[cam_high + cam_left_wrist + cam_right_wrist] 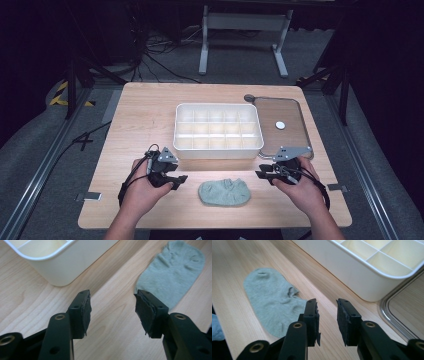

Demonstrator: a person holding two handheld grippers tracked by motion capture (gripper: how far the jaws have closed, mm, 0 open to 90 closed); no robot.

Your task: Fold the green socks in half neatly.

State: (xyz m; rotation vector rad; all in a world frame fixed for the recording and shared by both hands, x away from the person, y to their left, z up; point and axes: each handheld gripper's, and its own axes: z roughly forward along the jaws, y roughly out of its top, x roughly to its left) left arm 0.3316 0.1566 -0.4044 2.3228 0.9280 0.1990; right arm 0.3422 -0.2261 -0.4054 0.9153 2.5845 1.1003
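High view first, from left to right: the left hand-held gripper (175,181) sits low over the wooden surface (145,105), held in a hand that comes in from the bottom edge, its jaws pointing toward the middle. Left gripper view shows those jaws spread with nothing between them, only bare wood underneath, and the toe end of the sock (172,272) lies just beyond the right jaw. Next comes the grey-green sock (224,192), lying flat on the near part of the surface between the two hand-held grippers and touched by neither. Behind it stands a white divided box (218,150), its compartments in rows, close to the sock's far side but apart from it. To the right of the box lies a flat lid (295,117) with a metal rim and a small white knob (280,125). Farthest right, the right hand-held gripper (261,174) points inward at the sock. Right gripper view shows its jaws parted, nothing pinched between them, hovering just beside the sock's near edge with the box corner (372,287) ahead.
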